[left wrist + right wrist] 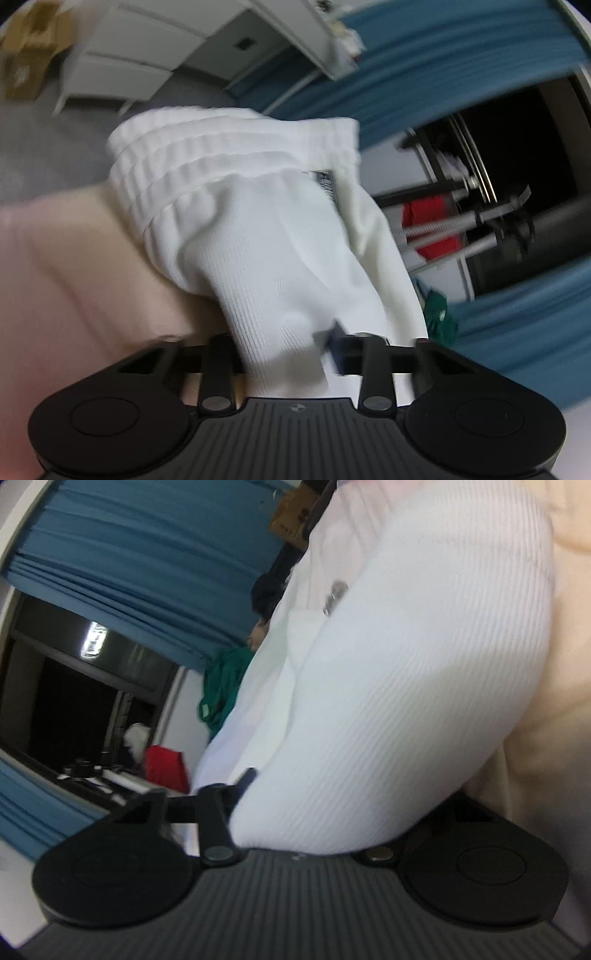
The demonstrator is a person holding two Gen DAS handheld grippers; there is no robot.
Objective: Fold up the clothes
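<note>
Bedroom; cream bedding (74,258) underneath, blue curtain (461,62) beyond. Left gripper (291,354) fingers pinched on white ribbed garment (258,229); cloth rises toward 12 o'clock, elastic waistband edge (207,155) farthest. Right gripper (295,834) buried under same garment (406,683); finger state cannot tell. Open room at 9 o'clock, dark window (74,709).

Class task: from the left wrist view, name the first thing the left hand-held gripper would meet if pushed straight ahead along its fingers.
The white ribbed garment itself: the left hand-held gripper already holds its lower end, and the bunched waistband lies directly ahead.
</note>
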